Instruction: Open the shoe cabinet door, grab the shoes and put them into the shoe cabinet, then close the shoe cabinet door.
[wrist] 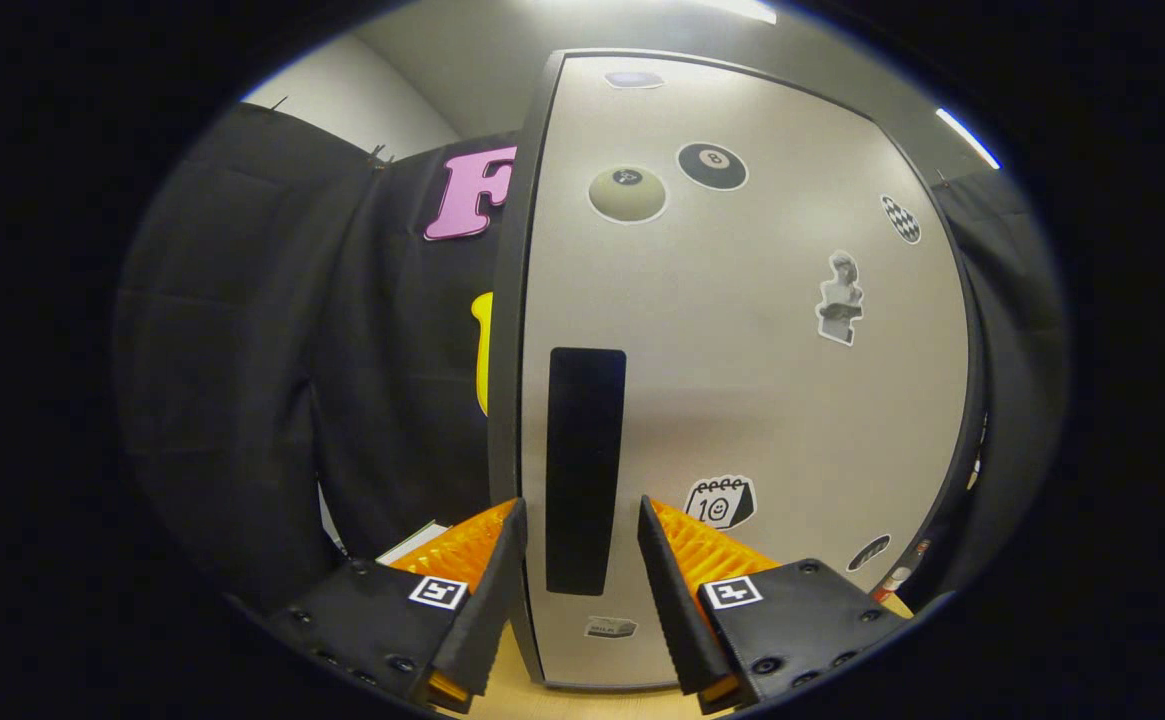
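Straight ahead of me stands the shoe cabinet door [742, 380], shut, a stiff flat panel that I judge swings lightly. Its dark recessed handle [586, 470] near the left edge is where I'd hook on. My jaws [578, 590] are spread, straddling that handle's lower end, pinching nothing.

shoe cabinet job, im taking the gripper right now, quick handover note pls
Gripper: open, fingers spread either side of the black handle recess, near the door's left edge, not pressing on anything.
Shoe cabinet door: looks shut, grey, with stickers on it. From the gripper view I cannot tell where the shoes are.
Done: nothing that shows yet; the gripper is lined up on the handle.
Left: pull the door open, grab the shoes, put them inside, close the door.
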### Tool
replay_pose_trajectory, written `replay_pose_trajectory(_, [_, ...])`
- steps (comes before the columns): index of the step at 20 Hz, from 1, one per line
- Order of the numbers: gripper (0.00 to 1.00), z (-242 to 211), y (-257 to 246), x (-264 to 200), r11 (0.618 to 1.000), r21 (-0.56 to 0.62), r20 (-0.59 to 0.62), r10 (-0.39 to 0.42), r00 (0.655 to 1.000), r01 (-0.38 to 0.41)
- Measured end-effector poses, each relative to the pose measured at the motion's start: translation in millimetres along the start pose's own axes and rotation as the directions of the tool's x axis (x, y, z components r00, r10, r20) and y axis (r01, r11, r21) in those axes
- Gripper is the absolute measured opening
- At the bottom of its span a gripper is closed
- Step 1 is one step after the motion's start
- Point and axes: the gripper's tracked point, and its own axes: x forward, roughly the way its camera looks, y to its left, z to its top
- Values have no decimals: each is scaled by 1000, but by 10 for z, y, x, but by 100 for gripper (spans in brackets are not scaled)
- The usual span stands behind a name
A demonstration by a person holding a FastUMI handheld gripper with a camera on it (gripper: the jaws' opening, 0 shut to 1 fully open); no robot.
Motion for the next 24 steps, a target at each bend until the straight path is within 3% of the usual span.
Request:
replay_pose_trajectory(3, [55, -55, 11, 102, 1000, 9, -40, 3, 999, -2])
replay_pose_trajectory(5, [51, -25, 32, 83, 1000, 3, -35, 3, 999, -3])
replay_pose_trajectory(7, [38, -41, 31, 100, 1000, 8, -47, -1, 999, 2])
replay_pose_trajectory(9, [34, -36, 36, 76, 1000, 28, -57, 6, 998, -4])
replay_pose_trajectory(12, [14, -44, 42, 47, 999, 15, -62, 30, 998, -29])
replay_pose_trajectory(18, [13, -73, 11, -163, 995, 14, -64, 101, 993, -101])
replay_pose_trajectory(24, [13, -83, -74, -518, 992, 11, -66, 123, 990, -122])
